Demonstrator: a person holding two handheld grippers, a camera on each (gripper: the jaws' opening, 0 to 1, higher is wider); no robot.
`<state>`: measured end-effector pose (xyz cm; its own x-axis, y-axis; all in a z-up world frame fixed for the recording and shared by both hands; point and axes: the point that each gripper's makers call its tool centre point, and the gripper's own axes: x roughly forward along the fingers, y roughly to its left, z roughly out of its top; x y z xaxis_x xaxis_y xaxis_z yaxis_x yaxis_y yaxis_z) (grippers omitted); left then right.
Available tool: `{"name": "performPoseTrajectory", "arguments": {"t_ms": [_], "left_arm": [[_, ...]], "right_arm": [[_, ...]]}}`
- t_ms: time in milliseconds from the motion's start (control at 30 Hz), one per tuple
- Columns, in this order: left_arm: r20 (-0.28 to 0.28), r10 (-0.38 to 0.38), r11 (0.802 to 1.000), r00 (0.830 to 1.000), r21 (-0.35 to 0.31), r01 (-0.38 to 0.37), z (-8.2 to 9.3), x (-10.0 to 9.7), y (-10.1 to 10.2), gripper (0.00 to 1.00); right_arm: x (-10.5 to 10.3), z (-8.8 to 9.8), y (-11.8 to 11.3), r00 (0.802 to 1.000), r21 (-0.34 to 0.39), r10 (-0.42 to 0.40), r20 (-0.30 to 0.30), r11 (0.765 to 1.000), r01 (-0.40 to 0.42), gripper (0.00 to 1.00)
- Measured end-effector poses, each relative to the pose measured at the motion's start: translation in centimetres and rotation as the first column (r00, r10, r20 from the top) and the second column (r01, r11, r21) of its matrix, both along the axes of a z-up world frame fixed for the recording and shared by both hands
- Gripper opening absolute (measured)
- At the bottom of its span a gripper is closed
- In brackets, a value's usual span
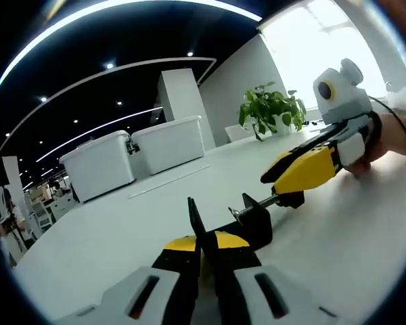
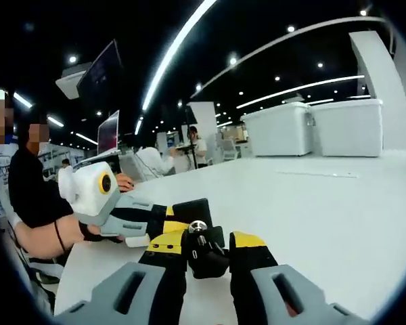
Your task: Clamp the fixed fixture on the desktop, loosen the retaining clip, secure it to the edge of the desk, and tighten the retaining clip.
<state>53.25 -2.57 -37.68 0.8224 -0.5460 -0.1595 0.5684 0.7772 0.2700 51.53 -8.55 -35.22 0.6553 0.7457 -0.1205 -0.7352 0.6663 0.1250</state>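
A black clamp fixture (image 1: 254, 223) lies low over the white desk (image 1: 108, 237). My left gripper (image 1: 201, 240) is shut on its body, and a thin black plate of the clamp stands up between the yellow jaw tips. Its silver screw (image 1: 257, 205) runs right to a black knob (image 1: 291, 200), where the right gripper (image 1: 284, 186) comes in and closes on it. In the right gripper view my right gripper (image 2: 206, 244) is shut on that knob (image 2: 206, 261), with the screw end (image 2: 198, 227) just above. The left gripper (image 2: 169, 220) holds the clamp body (image 2: 193, 208) from the left.
Two white lidded bins (image 1: 132, 156) and a potted plant (image 1: 271, 108) stand at the desk's far side. A hand (image 1: 392, 135) holds the right gripper. The near desk edge (image 2: 74, 271) is at the left, with seated people (image 2: 27, 183) and monitors (image 2: 108, 132) beyond it.
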Motion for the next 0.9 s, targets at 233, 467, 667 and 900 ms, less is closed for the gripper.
{"name": "performPoseTrajectory", "arguments": {"t_ms": [233, 467, 667, 900], "left_arm": [[0.002, 0.001, 1.000, 1.000, 0.001, -0.001, 0.0, -0.3, 0.0, 0.07], [0.002, 0.001, 1.000, 1.000, 0.001, -0.001, 0.0, 0.2, 0.1, 0.07], [-0.002, 0.003, 1.000, 1.000, 0.000, -0.003, 0.0, 0.5, 0.1, 0.07], [-0.002, 0.003, 1.000, 1.000, 0.000, -0.003, 0.0, 0.6, 0.1, 0.07]], "right_arm": [[-0.8, 0.3, 0.5, 0.986, -0.091, 0.018, 0.168, 0.996, -0.003, 0.21], [-1.0, -0.2, 1.0, 0.901, -0.334, 0.074, 0.428, 0.939, 0.081, 0.21], [-0.5, 0.0, 0.6, 0.927, -0.282, 0.036, 0.373, 0.956, 0.076, 0.22], [-0.2, 1.3, -0.2, 0.993, -0.011, 0.006, 0.114, 1.000, -0.005, 0.24]]}}
